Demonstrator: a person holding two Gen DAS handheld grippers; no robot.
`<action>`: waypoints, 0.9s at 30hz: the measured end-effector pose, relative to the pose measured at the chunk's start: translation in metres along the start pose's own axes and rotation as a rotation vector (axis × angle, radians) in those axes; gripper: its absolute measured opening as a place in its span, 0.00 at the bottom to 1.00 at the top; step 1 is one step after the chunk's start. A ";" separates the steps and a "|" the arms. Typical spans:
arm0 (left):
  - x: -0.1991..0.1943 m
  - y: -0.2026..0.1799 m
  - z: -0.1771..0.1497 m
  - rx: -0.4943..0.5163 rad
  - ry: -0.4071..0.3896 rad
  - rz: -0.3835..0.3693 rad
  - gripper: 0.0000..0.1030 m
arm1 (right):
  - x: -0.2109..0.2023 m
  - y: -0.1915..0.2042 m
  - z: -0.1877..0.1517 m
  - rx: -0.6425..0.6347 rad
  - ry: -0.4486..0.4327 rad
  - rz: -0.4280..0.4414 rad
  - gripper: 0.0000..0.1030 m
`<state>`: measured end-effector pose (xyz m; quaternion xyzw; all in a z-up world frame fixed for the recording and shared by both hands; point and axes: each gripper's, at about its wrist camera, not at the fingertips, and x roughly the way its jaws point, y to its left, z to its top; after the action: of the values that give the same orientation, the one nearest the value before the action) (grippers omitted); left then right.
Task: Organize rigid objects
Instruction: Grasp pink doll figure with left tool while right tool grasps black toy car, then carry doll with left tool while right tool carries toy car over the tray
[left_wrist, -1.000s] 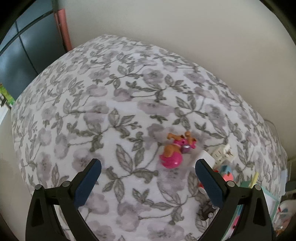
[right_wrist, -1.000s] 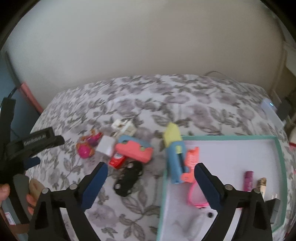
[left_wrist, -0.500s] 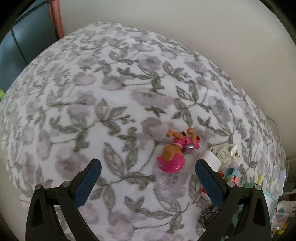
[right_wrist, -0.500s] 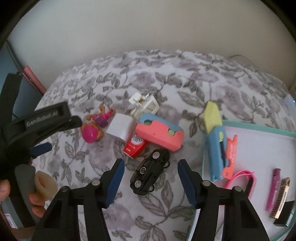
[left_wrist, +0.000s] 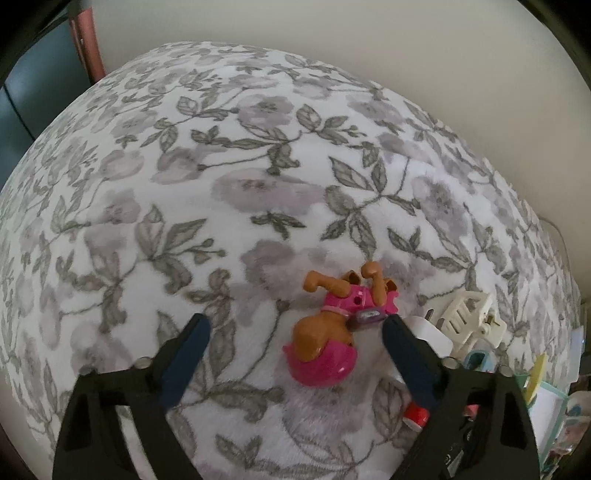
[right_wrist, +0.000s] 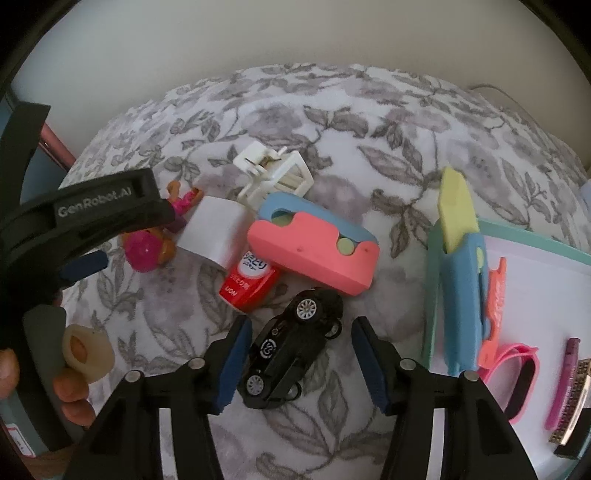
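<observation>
Floral fabric (left_wrist: 221, 184), soft and napped with grey leaves and mauve blooms on white, covers the surface that bears everything; whether it is a bed or a tabletop cannot be told. In the left wrist view the left hand-held gripper (left_wrist: 295, 328) has its blue-padded jaws wide apart and closing, with the toy dog (left_wrist: 332, 332), glossy moulded plastic in tan and hot pink, lying between them nearer the 3 o'clock pad, untouched. At 3 o'clock from the dog sits a white ribbed claw clip (left_wrist: 465, 314).

Only the right wrist view shows the rest. The right hand-held gripper (right_wrist: 301, 363) is closing around the black toy car (right_wrist: 291, 358), shiny with silver wheels, which lies on its side between the pads; the pads are not yet pressing it. At 12 o'clock from the car lie a red-and-white tube (right_wrist: 247, 284), a white block (right_wrist: 214, 230) and a matte coral-and-blue foam piece (right_wrist: 314, 247). At 3 o'clock a teal-rimmed white tray (right_wrist: 535, 240) holds a pink band (right_wrist: 517, 373), and a blue-and-yellow piece (right_wrist: 458, 266) leans over its rim. A person's fingers (right_wrist: 70, 391) grip the left tool's handle at 9 o'clock.
</observation>
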<state>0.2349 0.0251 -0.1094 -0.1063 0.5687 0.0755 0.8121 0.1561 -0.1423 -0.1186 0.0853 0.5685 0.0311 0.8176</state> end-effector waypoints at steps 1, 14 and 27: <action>0.003 -0.002 -0.001 0.006 0.005 -0.004 0.86 | 0.002 0.000 0.001 -0.005 0.000 -0.005 0.57; 0.008 -0.008 -0.002 0.064 0.005 0.029 0.38 | 0.008 0.009 -0.001 -0.043 -0.001 -0.063 0.44; -0.010 -0.011 -0.020 0.095 0.022 0.100 0.38 | -0.010 0.007 -0.020 -0.036 0.019 -0.058 0.30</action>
<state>0.2160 0.0098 -0.1052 -0.0399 0.5850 0.0879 0.8053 0.1343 -0.1344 -0.1148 0.0537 0.5777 0.0183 0.8143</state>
